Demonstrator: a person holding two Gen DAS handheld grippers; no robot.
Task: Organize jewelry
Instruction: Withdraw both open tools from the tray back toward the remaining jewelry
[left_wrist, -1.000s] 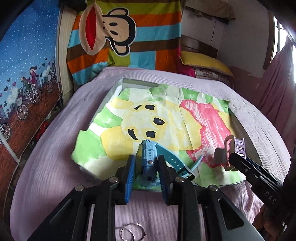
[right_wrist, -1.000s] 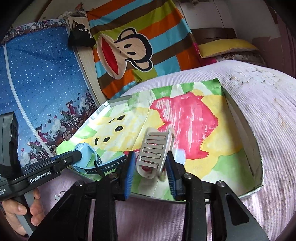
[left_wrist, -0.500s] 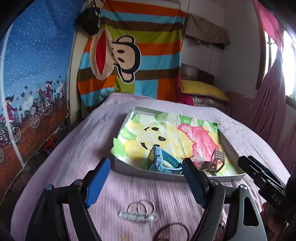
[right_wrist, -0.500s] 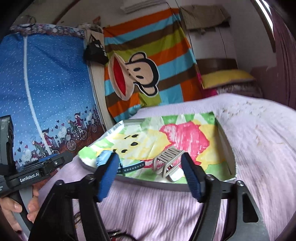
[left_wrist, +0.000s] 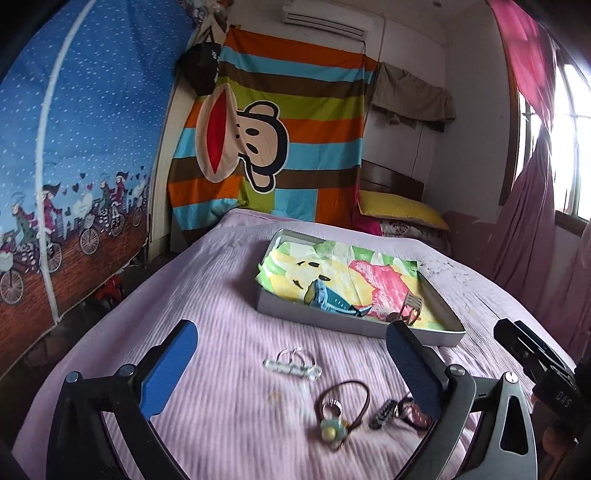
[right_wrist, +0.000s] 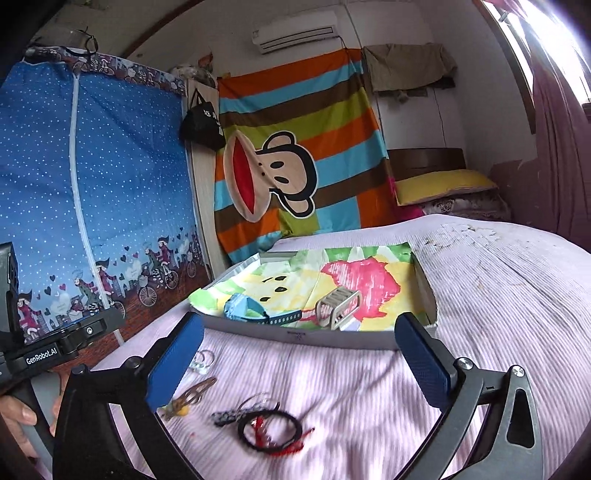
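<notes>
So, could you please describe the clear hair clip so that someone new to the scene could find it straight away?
Start at the shallow tray lined with the cartoon drawing on the pink bedspread. On the bare bedspread just in front of it, nearer the camera, lies the clear hair clip. Unlike the dark hair ties beside it, it is a transparent bar topped with two thin rings.

Your left hand-held gripper (left_wrist: 291, 369) hangs with its blue-padded jaws spread wide and nothing between them. Your right hand-held gripper (right_wrist: 299, 354) is spread just as wide, also holding nothing. In the right wrist view, your hand (right_wrist: 22, 421) wraps the left tool's handle at the lower left edge.
</notes>
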